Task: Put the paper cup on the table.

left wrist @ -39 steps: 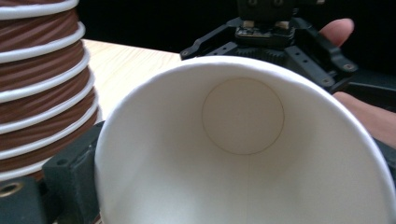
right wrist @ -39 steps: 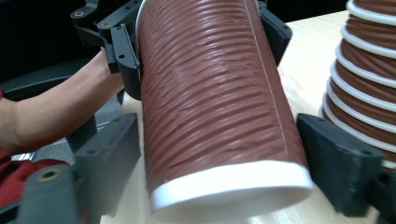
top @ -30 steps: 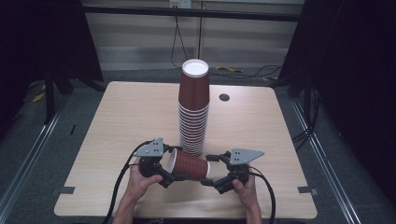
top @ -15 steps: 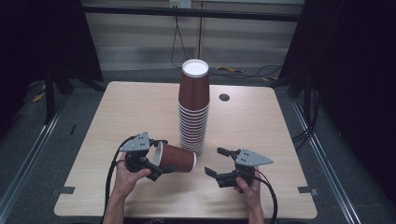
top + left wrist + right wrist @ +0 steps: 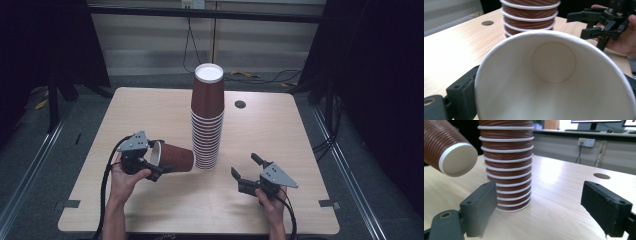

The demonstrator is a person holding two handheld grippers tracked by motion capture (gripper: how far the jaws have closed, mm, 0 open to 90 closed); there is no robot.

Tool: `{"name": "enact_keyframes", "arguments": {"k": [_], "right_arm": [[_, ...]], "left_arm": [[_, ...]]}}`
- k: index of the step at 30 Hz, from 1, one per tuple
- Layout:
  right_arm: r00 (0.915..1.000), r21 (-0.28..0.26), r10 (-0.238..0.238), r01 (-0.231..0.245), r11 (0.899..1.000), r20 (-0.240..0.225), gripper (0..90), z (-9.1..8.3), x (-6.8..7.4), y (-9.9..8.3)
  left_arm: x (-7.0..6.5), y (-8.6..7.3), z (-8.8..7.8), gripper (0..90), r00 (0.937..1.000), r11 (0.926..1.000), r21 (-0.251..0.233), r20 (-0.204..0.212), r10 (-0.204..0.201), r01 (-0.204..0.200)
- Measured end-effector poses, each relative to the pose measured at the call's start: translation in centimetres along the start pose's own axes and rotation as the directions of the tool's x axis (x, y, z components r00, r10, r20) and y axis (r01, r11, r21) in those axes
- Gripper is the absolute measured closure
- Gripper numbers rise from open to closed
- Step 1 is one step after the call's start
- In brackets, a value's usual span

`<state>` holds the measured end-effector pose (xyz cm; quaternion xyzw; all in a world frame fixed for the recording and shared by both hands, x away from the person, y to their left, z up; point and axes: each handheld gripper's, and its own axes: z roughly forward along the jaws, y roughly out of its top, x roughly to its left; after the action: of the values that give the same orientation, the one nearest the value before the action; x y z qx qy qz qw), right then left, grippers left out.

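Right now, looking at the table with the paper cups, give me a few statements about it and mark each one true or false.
1. The left gripper holds a single brown cup lying on its side. True.
2. The right gripper is clamped on the stack of cups. False: its jaws stand open with nothing between them, apart from the stack.
3. The held cup's open mouth faces the left gripper's camera. True: the left gripper view looks straight into its white inside.
4. The stack lies toppled on the table. False: it stands upright, upside down, bottoms upward.
5. A small round hole sits in the tabletop beyond the stack. True.
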<state>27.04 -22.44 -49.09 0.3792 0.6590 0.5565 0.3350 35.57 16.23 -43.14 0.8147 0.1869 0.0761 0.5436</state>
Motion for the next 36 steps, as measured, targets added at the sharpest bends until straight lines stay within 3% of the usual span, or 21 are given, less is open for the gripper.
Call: {"name": "enact_keyframes", "arguments": {"k": [4, 5, 6, 9, 13, 14, 18, 20, 23, 24, 25, 26, 28, 30, 31, 36], "right_arm": [[0.9971, -0.038, 0.005, -0.002, 0.999, 0.076, 13.9, 0.1, -0.2, -0.8], [0.9971, -0.038, 0.005, -0.002, 0.999, 0.076, 13.9, 0.1, -0.2, -0.8], [0.9923, -0.065, 0.016, -0.008, 0.998, 0.122, 15.0, 0.1, -0.4, -1.2], [0.9902, -0.082, 0.04, -0.029, 0.996, 0.134, 14.5, -0.1, -0.7, -1.3], [0.9904, -0.094, 0.05, -0.038, 0.995, 0.129, 14.6, -0.2, -0.8, -1.3], [0.9897, -0.115, 0.047, -0.032, 0.993, 0.135, 14.9, -0.4, -0.7, -1.4], [0.9918, -0.114, 0.022, -0.007, 0.993, 0.126, 14.9, -0.4, -0.5, -1.4], [0.9918, -0.125, 0.029, -0.013, 0.992, 0.124, 14.2, -0.5, -0.6, -1.5], [0.9919, -0.133, 0.032, -0.015, 0.991, 0.123, 14.2, -0.5, -0.6, -1.5], [0.9919, -0.133, 0.032, -0.015, 0.991, 0.123, 14.3, -0.6, -0.6, -1.5], [0.9932, -0.133, 0.029, -0.014, 0.991, 0.113, 14.3, -0.6, -0.6, -1.5], [0.9932, -0.133, 0.029, -0.014, 0.991, 0.113, 14.3, -0.6, -0.6, -1.5], [0.9932, -0.134, 0.029, -0.013, 0.991, 0.113, 14.5, -0.5, -0.6, -1.5], [0.9932, -0.134, 0.028, -0.013, 0.991, 0.113, 14.5, -0.5, -0.6, -1.5], [0.9932, -0.134, 0.028, -0.013, 0.991, 0.113, 14.5, -0.5, -0.6, -1.5], [0.9932, -0.134, 0.028, -0.013, 0.991, 0.113, 14.4, -0.5, -0.6, -1.5]], "left_arm": [[1.1, 0.2, -0.2, 4.5, 0.9996, 0.9993, 0.037, -0.024, -0.011, 0.012], [1.3, 0.3, -0.3, 4.5, 0.9996, 0.9987, 0.05, -0.028, -0.011, 0.013], [1.8, 0.5, -0.3, 4.6, 0.9991, 0.9974, 0.071, -0.042, -0.011, 0.014], [2.3, 0.7, -0.1, 4.5, 0.9989, 0.9957, 0.09, -0.044, -0.018, 0.022], [3.0, 1.0, 0.0, 4.5, 0.9978, 0.9911, 0.129, -0.062, -0.024, 0.032], [3.5, 1.3, 0.0, 4.5, 0.995, 0.9861, 0.16, -0.095, -0.031, 0.046], [4.4, 1.5, 0.1, 4.5, 0.9943, 0.9819, 0.179, -0.097, -0.044, 0.061], [4.8, 1.6, 0.3, 4.5, 0.9921, 0.9725, 0.222, -0.117, -0.045, 0.07], [5.2, 1.8, 0.4, 4.5, 0.9929, 0.9693, 0.234, -0.107, -0.051, 0.076], [5.3, 2.0, 0.4, 4.5, 0.9929, 0.9671, 0.245, -0.11, -0.044, 0.07], [5.5, 2.3, 0.6, 4.5, 0.9921, 0.9595, 0.274, -0.121, -0.031, 0.064], [5.5, 2.3, 0.6, 4.5, 0.9921, 0.9595, 0.274, -0.121, -0.031, 0.064], [5.8, 2.8, 0.7, 4.5, 0.9922, 0.9517, 0.303, -0.124, -0.015, 0.053], [5.9, 2.9, 0.7, 4.4, 0.9918, 0.9521, 0.302, -0.127, -0.013, 0.052], [6.0, 3.3, 0.6, 4.4, 0.9895, 0.9477, 0.315, -0.144, -0.007, 0.052], [6.3, 4.1, 0.1, 4.4, 0.9885, 0.9429, 0.331, -0.151, 0.012, 0.039]]}}
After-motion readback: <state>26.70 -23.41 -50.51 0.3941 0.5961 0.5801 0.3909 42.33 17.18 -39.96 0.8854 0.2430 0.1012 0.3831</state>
